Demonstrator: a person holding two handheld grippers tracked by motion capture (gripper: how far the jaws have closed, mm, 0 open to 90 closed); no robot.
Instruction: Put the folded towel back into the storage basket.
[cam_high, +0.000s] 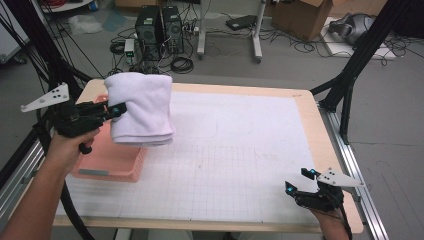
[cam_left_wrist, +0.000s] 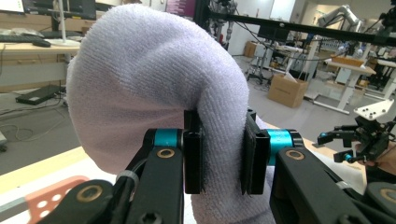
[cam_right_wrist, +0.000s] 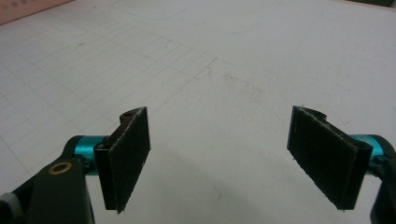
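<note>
Here folded towel hangs draped, long axis vertical

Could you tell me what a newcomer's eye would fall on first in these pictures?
First the white towel, folded and held in the air by the left gripper at the table's far left, above a pink basket. Next the right gripper, open with nothing between its jaws, low at the table's near right corner.

Grey floor — cables, cardboard box
</note>
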